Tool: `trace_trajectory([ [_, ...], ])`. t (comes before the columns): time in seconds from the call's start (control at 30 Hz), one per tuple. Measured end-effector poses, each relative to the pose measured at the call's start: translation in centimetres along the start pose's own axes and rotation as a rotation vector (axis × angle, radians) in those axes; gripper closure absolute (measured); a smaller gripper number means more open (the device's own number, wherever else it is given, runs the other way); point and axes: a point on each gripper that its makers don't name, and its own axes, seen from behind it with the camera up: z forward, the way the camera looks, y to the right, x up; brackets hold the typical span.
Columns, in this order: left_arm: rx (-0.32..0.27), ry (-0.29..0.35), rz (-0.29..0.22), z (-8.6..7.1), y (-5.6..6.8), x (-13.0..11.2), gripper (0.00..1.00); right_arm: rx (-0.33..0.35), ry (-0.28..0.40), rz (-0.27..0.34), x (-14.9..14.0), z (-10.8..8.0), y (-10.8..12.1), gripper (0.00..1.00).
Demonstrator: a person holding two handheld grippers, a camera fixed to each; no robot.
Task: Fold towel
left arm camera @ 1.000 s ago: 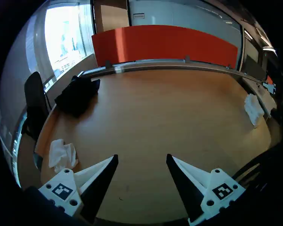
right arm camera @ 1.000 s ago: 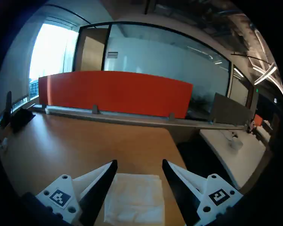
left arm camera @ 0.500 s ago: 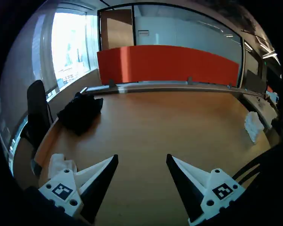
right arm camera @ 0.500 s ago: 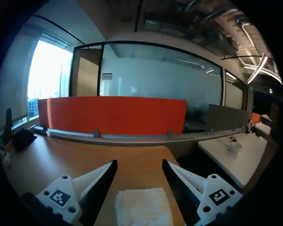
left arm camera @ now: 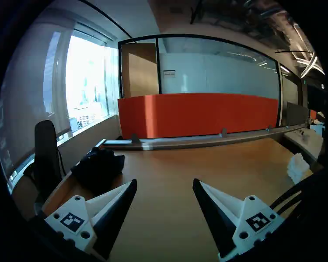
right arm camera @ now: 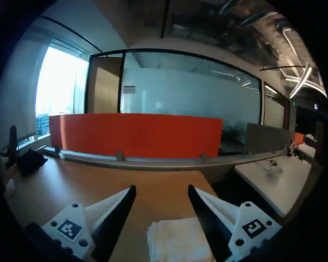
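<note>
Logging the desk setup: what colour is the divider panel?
The divider panel is orange-red; right gripper view shows it best.

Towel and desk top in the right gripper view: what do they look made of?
Towel: white cloth, probably a soft woven or terry fabric; matte, with stacked folded layers showing along its left edge.
Desk top: wood-look surface, probably laminate or veneer; smooth orange-brown with a soft sheen. No grain is visible from here, so I cannot tell which.

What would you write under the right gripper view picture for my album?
Open right gripper hovers above a folded white towel on the wooden desk, orange divider behind.
</note>
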Motion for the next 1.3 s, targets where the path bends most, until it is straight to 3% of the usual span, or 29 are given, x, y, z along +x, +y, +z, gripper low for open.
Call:
trace_trajectory([
  [0.2,-0.003,0.057,-0.034,1.8,-1.1,2.7,0.06,-0.01,0.029,0.011,1.4,0.1,-1.6,0.08],
  [0.37,-0.01,0.092,-0.032,3.0,-1.7,4.3,0.06,0.012,0.049,0.027,2.8,0.0,-4.4,0.08],
  [0.9,-0.061,0.17,-0.052,4.9,-1.5,7.3,0.06,0.068,0.091,0.073,5.5,0.6,-13.5,0.08],
  [1.3,-0.098,0.19,-0.081,5.2,-0.6,7.2,0.06,0.067,0.088,0.06,5.5,1.2,-15.4,0.08],
])
